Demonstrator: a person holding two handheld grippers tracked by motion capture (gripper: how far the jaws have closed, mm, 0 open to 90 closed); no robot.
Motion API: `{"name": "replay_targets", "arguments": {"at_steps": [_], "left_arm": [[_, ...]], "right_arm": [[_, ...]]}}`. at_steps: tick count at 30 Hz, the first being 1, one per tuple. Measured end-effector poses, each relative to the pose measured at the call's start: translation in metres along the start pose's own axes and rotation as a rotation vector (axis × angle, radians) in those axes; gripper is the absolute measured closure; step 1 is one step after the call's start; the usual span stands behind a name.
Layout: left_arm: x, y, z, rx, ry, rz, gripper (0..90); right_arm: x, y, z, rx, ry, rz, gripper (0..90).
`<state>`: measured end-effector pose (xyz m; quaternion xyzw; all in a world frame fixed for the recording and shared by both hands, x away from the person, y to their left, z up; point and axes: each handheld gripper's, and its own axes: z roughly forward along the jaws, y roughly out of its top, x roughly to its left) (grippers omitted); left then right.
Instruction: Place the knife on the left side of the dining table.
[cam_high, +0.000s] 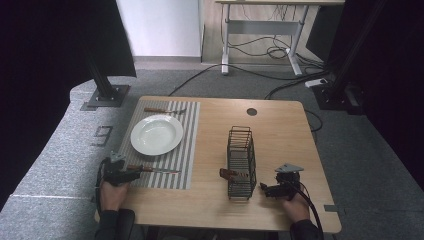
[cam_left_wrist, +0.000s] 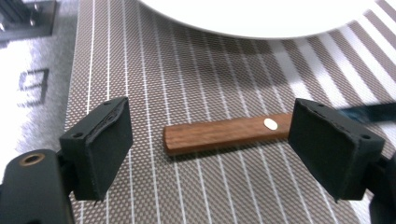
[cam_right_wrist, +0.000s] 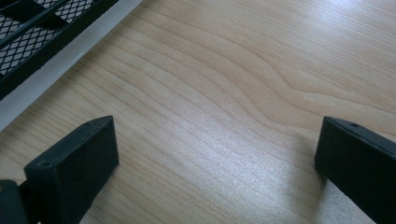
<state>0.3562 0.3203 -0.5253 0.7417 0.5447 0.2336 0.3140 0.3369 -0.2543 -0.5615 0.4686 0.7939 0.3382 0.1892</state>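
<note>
Now the left gripper (cam_left_wrist: 210, 154) is standing wide open around the wooden-handled knife (cam_left_wrist: 219, 134) lying on the striped placemat (cam_left_wrist: 140, 70) beside the white plate (cam_left_wrist: 261, 18). Any careless withdrawal risks nudging it crooked. The right gripper (cam_right_wrist: 215, 163) is hovering open, empty.

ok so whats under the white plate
The white plate sits on the striped placemat, which lies on the wooden table. Whatever lies directly beneath the plate is covered.
</note>
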Motion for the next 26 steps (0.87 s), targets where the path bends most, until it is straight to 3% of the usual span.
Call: {"name": "replay_targets", "arguments": {"at_steps": [4,9,11,12,13,16,26], "left_arm": [[-0.004,-0.004,-0.003,0.021,-0.004,0.032,0.0],[-0.002,-0.016,0.0,0.039,-0.014,0.029,0.0],[0.0,-0.017,0.001,0.012,-0.007,0.02,0.0],[0.001,-0.019,0.004,0.016,0.005,0.028,0.0],[0.001,-0.022,0.008,0.056,0.008,0.044,0.0],[0.005,-0.022,0.009,0.071,-0.013,0.005,0.0],[0.005,-0.022,0.009,0.082,-0.013,0.004,0.0]], "right_arm": [[0.0,0.0,0.0,0.0,0.0,0.0,0.0],[0.0,0.0,0.0,0.0,0.0,0.0,0.0],[0.0,0.0,0.0,0.0,0.0,-0.001,0.0],[0.0,0.0,0.0,0.0,0.0,-0.001,0.0],[0.0,0.0,0.0,0.0,0.0,0.0,0.0],[0.0,0.0,0.0,0.0,0.0,-0.001,0.0],[0.0,0.0,0.0,0.0,0.0,-0.001,0.0]]}}
